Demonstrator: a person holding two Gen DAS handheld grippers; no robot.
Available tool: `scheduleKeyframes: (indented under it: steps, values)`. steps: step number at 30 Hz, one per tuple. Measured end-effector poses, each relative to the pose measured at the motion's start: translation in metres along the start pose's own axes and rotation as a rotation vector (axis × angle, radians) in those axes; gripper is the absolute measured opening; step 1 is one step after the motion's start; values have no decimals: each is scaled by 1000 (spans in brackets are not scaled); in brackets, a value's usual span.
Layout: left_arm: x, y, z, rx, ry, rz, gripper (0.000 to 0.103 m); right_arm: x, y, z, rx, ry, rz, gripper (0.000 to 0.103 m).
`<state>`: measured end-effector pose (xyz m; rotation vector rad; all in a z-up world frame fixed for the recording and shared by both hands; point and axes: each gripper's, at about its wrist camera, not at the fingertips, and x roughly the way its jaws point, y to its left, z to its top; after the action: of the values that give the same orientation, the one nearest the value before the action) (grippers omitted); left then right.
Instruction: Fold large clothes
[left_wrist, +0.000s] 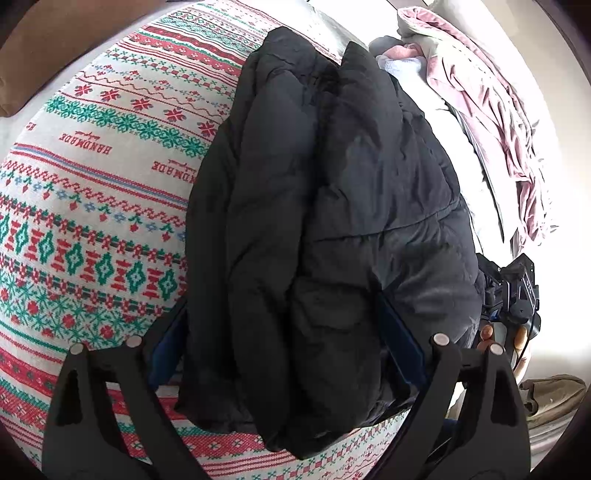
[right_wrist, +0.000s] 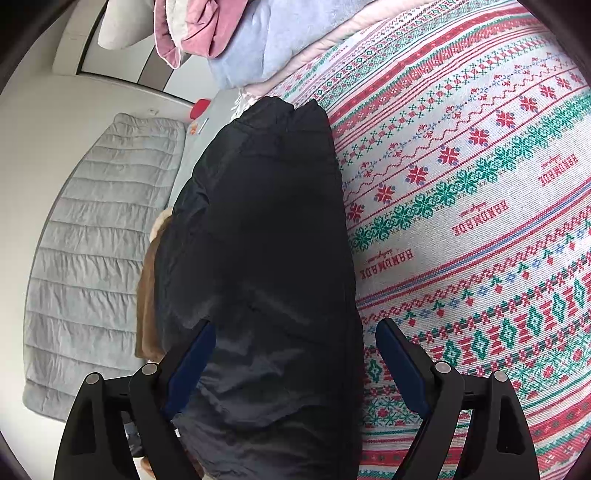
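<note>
Black padded jacket (left_wrist: 332, 229) lies as a long folded bulk down the middle, blocking any straight crossing. Wide bare stretch of patterned bedspread (left_wrist: 103, 177) beside it is free to pass. Far end is crowded by a heap of pink and pale-blue clothes (right_wrist: 221, 33).

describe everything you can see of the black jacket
The black jacket is a puffy, quilted coat of smooth, slightly shiny fabric, folded lengthwise into a long, thick bundle with stitched seams and creases showing. It lies flat on the patterned bedspread near the bed's edge. The left gripper and the right gripper each straddle its near end, fingers wide apart on either side, not pinching it. A brown garment peeks out beside it.
</note>
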<state>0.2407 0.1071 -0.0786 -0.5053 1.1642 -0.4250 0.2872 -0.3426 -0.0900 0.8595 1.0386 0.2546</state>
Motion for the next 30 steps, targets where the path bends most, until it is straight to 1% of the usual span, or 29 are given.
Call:
scheduleKeyframes:
  steps: [8, 12, 17, 21, 23, 28, 29, 30]
  values:
    - [3, -6, -2, 12, -1, 23, 92, 4, -4, 2, 22, 6, 11, 90]
    - [6, -13, -1, 15, 1, 35, 87, 6, -5, 1, 24, 11, 7, 90]
    - [8, -16, -1, 16, 1, 36, 85, 8, -4, 0, 21, 15, 6, 90]
    - [9, -20, 0, 25, -4, 36, 78, 12, -2, -1, 27, 20, 11, 90]
    - [10, -22, 0, 28, -7, 37, 77, 15, -1, -1, 35, 24, 19, 90]
    - [14, -21, 0, 5, -6, 20, 78, 27, 0, -3, 59, 39, 34, 90]
    - [15, -21, 0, 1, -16, -13, 79, 29, 1, -4, 65, 40, 38, 90]
    - [16, -20, 0, 1, -15, -16, 80, 31, 1, -4, 73, 42, 44, 90]
